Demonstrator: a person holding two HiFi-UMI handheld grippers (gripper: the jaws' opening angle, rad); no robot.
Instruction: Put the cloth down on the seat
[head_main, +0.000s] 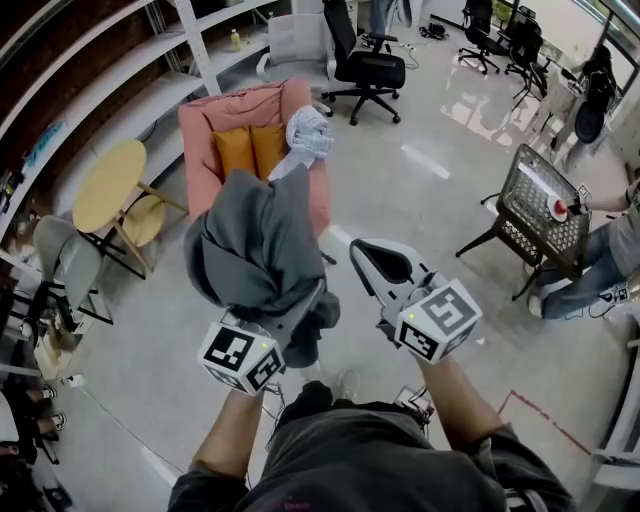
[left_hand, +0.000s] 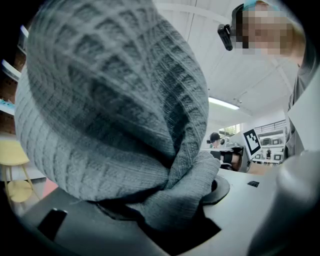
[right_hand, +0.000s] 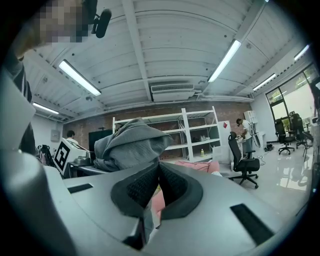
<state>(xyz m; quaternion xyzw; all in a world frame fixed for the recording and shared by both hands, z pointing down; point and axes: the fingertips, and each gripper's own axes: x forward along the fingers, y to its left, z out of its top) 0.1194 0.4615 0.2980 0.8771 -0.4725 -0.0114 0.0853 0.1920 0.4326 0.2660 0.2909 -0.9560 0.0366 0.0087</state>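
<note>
Cloth (head_main: 255, 245) fills the left gripper view: a thick grey knit with a raised waffle-like rib, bunched into a rounded hood that flops over the left gripper (left_hand: 170, 207), whose jaws are clamped on a twisted fold of it. So the task's thing is held up in the air, in front of the person and not yet on any seat. Beside it the right gripper (right_hand: 159, 167) carries nothing, its dark ribbed pads closed tip to tip. The main risk, as I judge it, is the release: the knit is soft, heavy and draped over the jaw bodies, so loose loops could catch on the pads and drag along instead of dropping. A second risk is aim, since the hanging bulk hides most of the seat from the head view. Beyond the cloth stands the pink armchair (head_main: 235, 108), matte and padded, with two orange cushions (head_main: 250, 148) upright against its back and a pale crumpled bundle (head_main: 308, 132) on its right side; with that crowding, the cloth could land on the cushions or slide off onto the glossy floor. Further off are a round yellow table (head_main: 108, 185) and a black office chair (head_main: 365, 65).
</note>
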